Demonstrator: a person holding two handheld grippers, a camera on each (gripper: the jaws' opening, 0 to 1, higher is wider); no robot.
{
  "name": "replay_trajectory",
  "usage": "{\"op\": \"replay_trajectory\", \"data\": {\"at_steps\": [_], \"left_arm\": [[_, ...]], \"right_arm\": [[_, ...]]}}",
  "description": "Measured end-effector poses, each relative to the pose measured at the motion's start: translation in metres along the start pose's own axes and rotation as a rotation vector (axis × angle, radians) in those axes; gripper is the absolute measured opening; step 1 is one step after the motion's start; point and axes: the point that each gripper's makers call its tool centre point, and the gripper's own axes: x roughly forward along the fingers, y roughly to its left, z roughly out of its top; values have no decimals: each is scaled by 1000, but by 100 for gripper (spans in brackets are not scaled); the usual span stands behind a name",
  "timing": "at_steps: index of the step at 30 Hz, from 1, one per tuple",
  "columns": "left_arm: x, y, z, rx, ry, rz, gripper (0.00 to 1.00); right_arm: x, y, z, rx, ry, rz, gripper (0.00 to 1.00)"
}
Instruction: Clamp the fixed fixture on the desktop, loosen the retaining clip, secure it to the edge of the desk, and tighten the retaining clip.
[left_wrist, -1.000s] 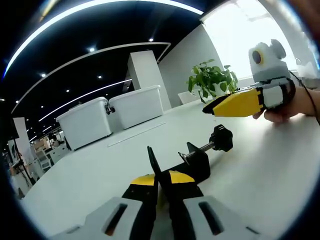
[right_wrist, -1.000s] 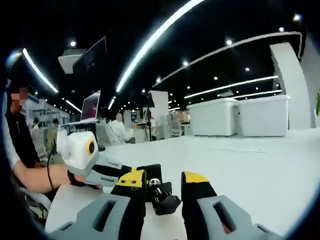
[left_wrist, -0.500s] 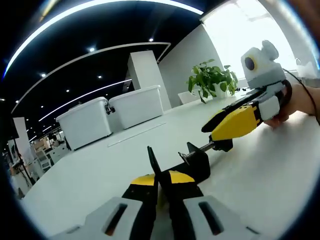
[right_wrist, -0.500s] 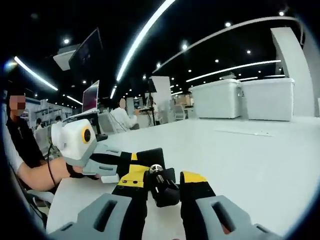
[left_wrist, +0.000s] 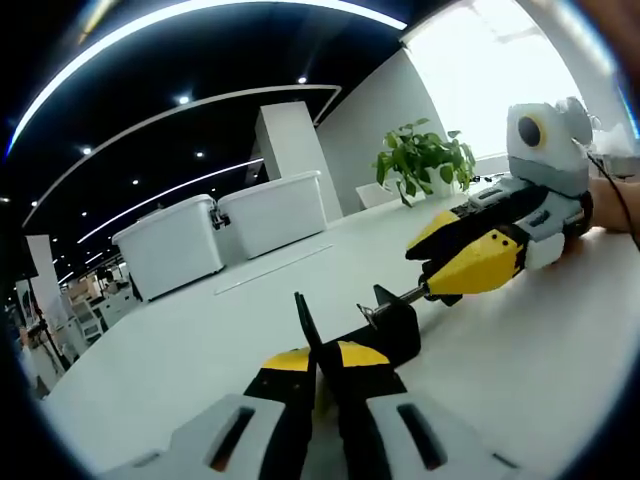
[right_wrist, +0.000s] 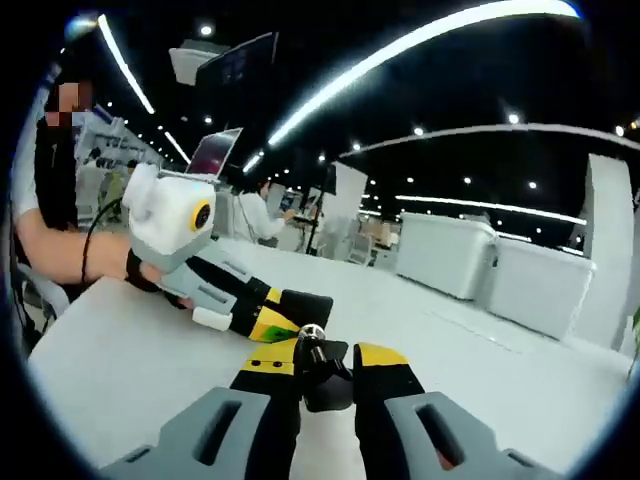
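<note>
A black clamp fixture lies on the white desk. My left gripper is shut on its body, with the yellow-tipped jaws pressed together around a black plate. The clamp's screw rod runs to the right into my right gripper, whose yellow and black jaws cover the knob. In the right gripper view the black knob sits squeezed between the jaws of my right gripper. Beyond it is the left gripper holding the clamp body.
Two white lidded bins and a potted plant stand at the desk's far side. A person's arm rests by the desk's left edge. A laptop and another person are in the background.
My right gripper came down from above the desk onto the clamp's knob and closed on it. The right gripper view has since rolled. The left gripper and clamp body stayed put.
</note>
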Motion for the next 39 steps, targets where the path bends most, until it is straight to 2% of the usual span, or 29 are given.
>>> {"op": "replay_trajectory", "data": {"at_steps": [2,4,6,8,10,11,12,14,16,19,22,24,29,30,32,37,38,39], "left_arm": [[0,0,0,-1,1,1,7],[0,0,0,-1,1,1,7],[-1,-1,0,0,1,1,7],[-1,-1,0,-2,3,1,7],[-1,-1,0,-1,3,1,7],[-1,-1,0,-1,3,0,7],[-1,-1,0,-2,3,0,7],[-1,0,0,-1,2,0,7],[-1,0,0,-2,2,0,7],[-1,0,0,-2,2,0,7],[-1,0,0,-2,2,-1,7],[-1,0,0,-2,2,-1,7],[-1,0,0,-3,3,-2,7],[-1,0,0,-3,3,-1,7],[-1,0,1,-3,3,-2,7],[-1,0,1,-2,3,-3,7],[-1,0,1,-2,3,-3,7],[-1,0,1,-2,3,-3,7]], "right_arm": [[1,1,0,-91,5,-6,19],[1,5,0,-250,12,0,19],[2,8,-1,-296,21,-5,20],[3,6,-1,-282,23,-10,21],[2,5,-1,-240,22,-8,22],[2,5,-1,-182,20,4,25],[2,0,-4,-36,20,8,29],[1,-10,-3,182,13,8,33],[1,-20,-5,276,10,0,32],[1,-22,-6,306,10,15,31],[3,-15,-12,328,49,41,30],[5,-16,-20,309,91,28,28],[6,-13,-18,315,83,39,25],[5,-12,-18,301,79,40,25],[5,-12,-16,206,63,34,25],[4,-3,-12,-185,65,-10,25],[5,-2,-13,-226,73,-11,25],[5,-1,-13,-220,72,-13,25]]}}
